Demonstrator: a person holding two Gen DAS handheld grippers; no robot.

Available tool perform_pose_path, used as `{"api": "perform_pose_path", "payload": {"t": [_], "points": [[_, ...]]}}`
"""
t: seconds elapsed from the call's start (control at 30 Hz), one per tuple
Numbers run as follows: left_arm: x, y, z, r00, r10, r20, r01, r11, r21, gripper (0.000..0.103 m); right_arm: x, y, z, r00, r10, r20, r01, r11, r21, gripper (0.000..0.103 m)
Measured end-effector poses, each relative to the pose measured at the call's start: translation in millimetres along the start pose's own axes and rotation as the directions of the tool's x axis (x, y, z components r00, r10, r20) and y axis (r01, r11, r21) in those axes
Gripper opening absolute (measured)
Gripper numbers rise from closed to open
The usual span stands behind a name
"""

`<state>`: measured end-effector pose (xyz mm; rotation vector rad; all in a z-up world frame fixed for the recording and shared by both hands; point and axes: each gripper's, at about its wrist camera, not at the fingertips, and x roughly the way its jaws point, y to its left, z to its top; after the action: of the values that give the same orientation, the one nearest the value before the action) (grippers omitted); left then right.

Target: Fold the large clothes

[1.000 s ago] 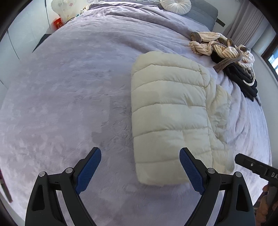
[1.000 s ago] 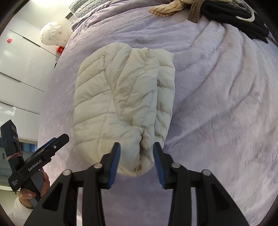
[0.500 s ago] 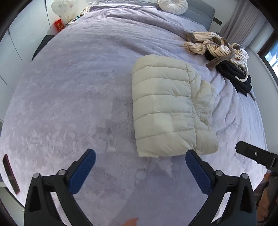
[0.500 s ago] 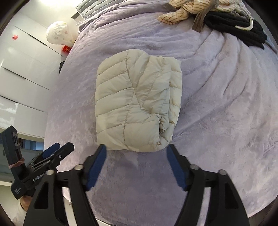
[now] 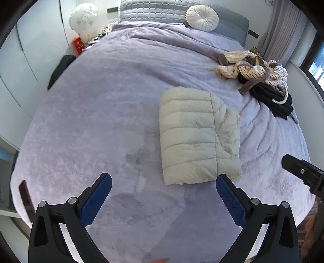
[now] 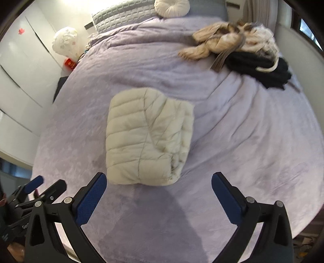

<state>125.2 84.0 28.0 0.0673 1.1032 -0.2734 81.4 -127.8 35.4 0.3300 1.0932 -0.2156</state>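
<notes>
Beyond both sets of fingertips, the folded cream puffer jacket [image 5: 198,137] lies on the lavender bed cover [image 5: 97,121], touching neither tool. Left gripper [image 5: 164,182] and right gripper [image 6: 159,181] stand spread wide, holding nothing; farther off right, a clothes heap [image 6: 243,50].

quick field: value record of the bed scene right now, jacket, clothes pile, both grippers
surface: purple bedspread
jacket: cream puffer jacket, folded into a compact block, lying flat
clothes pile: striped and black garments, unfolded, beyond the jacket near the far right edge
cushion: round white cushion at the headboard
left gripper: open, empty, above the bedspread
right gripper: open, empty, clear of the jacket
</notes>
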Motion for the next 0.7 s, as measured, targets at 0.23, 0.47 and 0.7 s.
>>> {"api": "perform_pose_path", "payload": {"t": [0.23,0.47,0.7], "points": [[-32.7,-0.6,-3.8,1.0,0.012,0.028,-0.012,1.0,-0.022,0.103,-30.6,8.6,-2.5,0.999,-0.018,0.038,0.018,1.0,-0.005,0.103],[-49.3,-5.0,-5.7,0.999,0.008,0.037,-0.008,1.0,-0.01,0.103,-43.9,15.7,-11.3,0.997,-0.044,0.066,0.046,0.999,-0.027,0.103],[-57.4,-7.7,-4.6,0.998,0.009,0.056,-0.008,1.0,-0.008,0.103,-47.2,13.4,-13.7,0.997,-0.049,0.067,0.05,0.999,-0.018,0.103]]}}
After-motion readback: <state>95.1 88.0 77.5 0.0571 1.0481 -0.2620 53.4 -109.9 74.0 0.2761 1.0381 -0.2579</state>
